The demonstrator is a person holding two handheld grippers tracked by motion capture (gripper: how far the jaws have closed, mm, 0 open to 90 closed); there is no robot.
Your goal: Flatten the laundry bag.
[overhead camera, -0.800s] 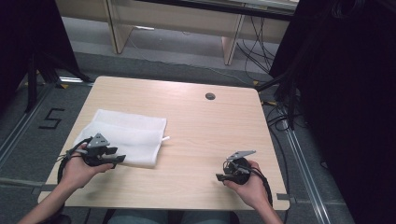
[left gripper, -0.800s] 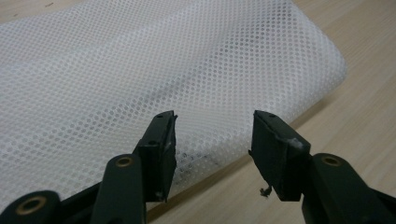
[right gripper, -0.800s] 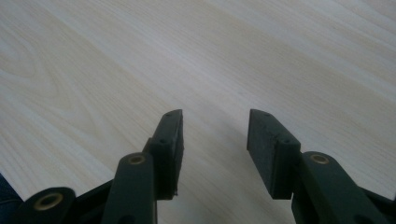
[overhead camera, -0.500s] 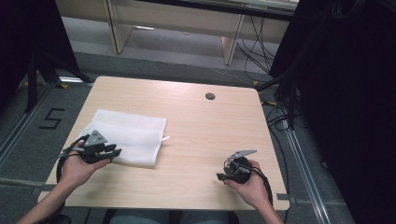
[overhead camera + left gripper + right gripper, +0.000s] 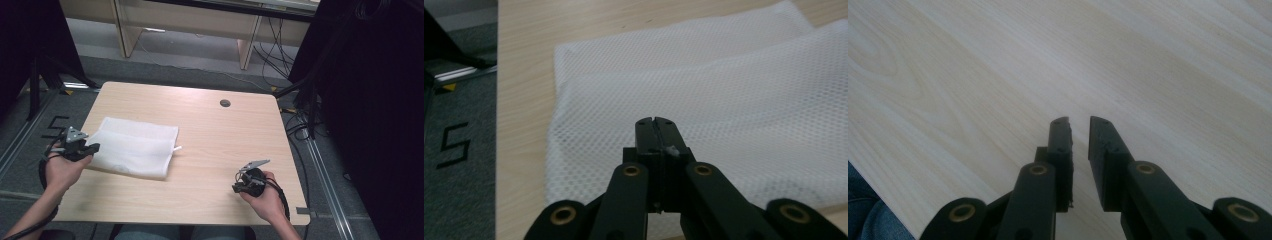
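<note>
Nearest the person, at the right of the tabletop (image 5: pixel 210 130), the right gripper (image 5: pixel 239 186) sits low over bare wood in the person's right hand (image 5: pixel 265 197), close to the near edge. Its jaws stand slightly apart with a narrow gap between them, and nothing lies in that gap; the right gripper view shows just pale wood grain beyond the tips (image 5: pixel 1079 122). A grey three-cornered plate rides on top of this gripper, and a black cable trails back along the wrist.

Farther in and at the left edge, the left gripper (image 5: pixel 92 148) is held in the left hand (image 5: pixel 62 167), pointing right toward the white mesh bag (image 5: pixel 135 147). Its jaws are pressed fully together, as the left gripper view makes plain (image 5: pixel 656 122), and no cloth is visibly pinched between them. The tips hover at the bag's left border.

The mesh bag (image 5: pixel 724 110) lies flat on the left half of the tabletop, folded so that one layer overlaps another, with a small tab poking out at its right edge. The two grippers are well apart.

Toward the far side, a small dark round grommet (image 5: pixel 225 103) sits in the tabletop, right of centre. Off the left edge, the floor (image 5: pixel 454 145) bears a dark "5" marking.
</note>
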